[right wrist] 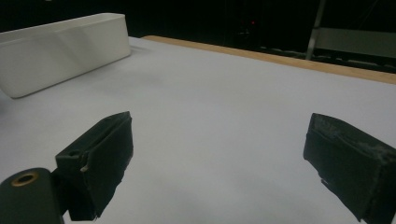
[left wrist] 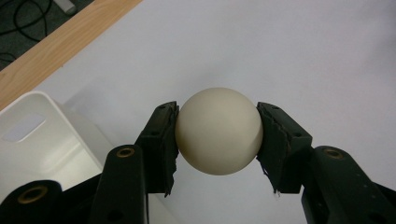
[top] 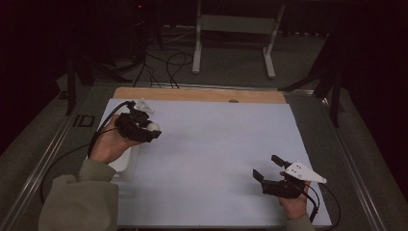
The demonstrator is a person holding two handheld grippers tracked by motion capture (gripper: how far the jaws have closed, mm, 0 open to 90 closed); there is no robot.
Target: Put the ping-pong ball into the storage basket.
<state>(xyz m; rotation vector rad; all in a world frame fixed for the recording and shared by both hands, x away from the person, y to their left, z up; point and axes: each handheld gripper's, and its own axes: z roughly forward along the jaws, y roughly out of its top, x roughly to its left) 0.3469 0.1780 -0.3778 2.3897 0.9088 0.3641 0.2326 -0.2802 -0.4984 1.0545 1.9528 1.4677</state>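
Waiting at the near right of the white sheet [top: 216, 159], the right gripper [top: 269, 167] sits low in the person's hand with its jaws spread wide and nothing between them; in the right gripper view the two black pads [right wrist: 100, 154] frame only bare sheet. It looks idle and plays no visible part in the present step.

Farther in and to the left, the left gripper [top: 153, 129] is pinching a cream ball [left wrist: 218, 130]. In the left gripper view the pads press on the ball's two sides at about its widest line, and the ball looks clear of the sheet below it, so the pick-up seems done and the grip looks square.

Just beside that gripper, along the left edge of the sheet, stands a white bin [left wrist: 32, 140]. Its rim and a handle slot show at the lower left of the left gripper view, with the ball to the right of it, over the sheet and not over the bin's opening. From the high view the left hand covers much of the bin [top: 126, 166], so I cannot tell what, if anything, lies inside.

By my reading the work is about half through: grasping is finished, and what is left is to carry the ball sideways over the bin, or out onto the sheet, and let go.
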